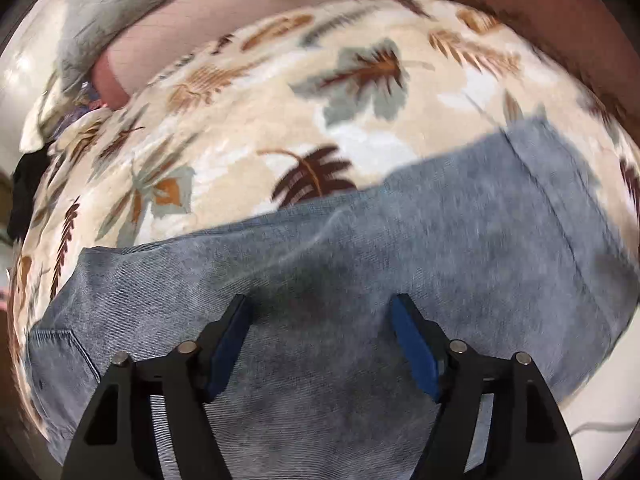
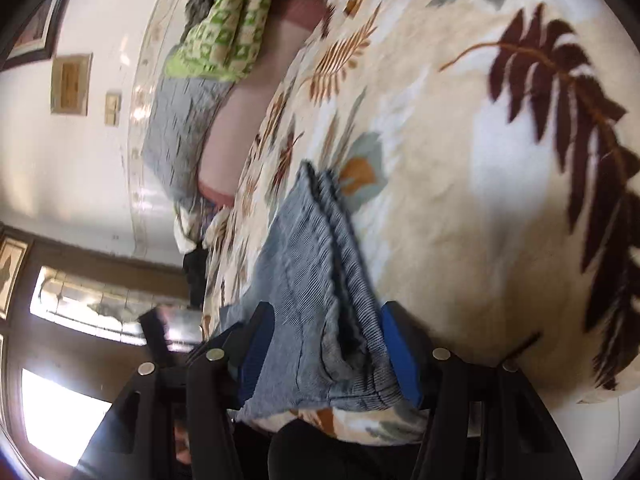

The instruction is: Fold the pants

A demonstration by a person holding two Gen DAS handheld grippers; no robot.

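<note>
Blue-grey denim pants (image 1: 400, 240) lie folded flat on a cream leaf-print blanket (image 1: 248, 128). My left gripper (image 1: 320, 312) hovers over the middle of the denim, jaws wide open and empty. In the right wrist view the folded edge of the pants (image 2: 316, 280) runs between the blue pads of my right gripper (image 2: 328, 320). The jaws stand apart with several layers of denim between them; whether the pads press on the cloth is not clear.
The blanket (image 2: 460, 160) covers a bed. A green patterned pillow (image 2: 224, 24) and a grey-blue one (image 2: 180, 128) lie at its head near a white wall. A pink sheet (image 1: 192, 28) shows beyond the blanket. A window (image 2: 100, 304) is behind.
</note>
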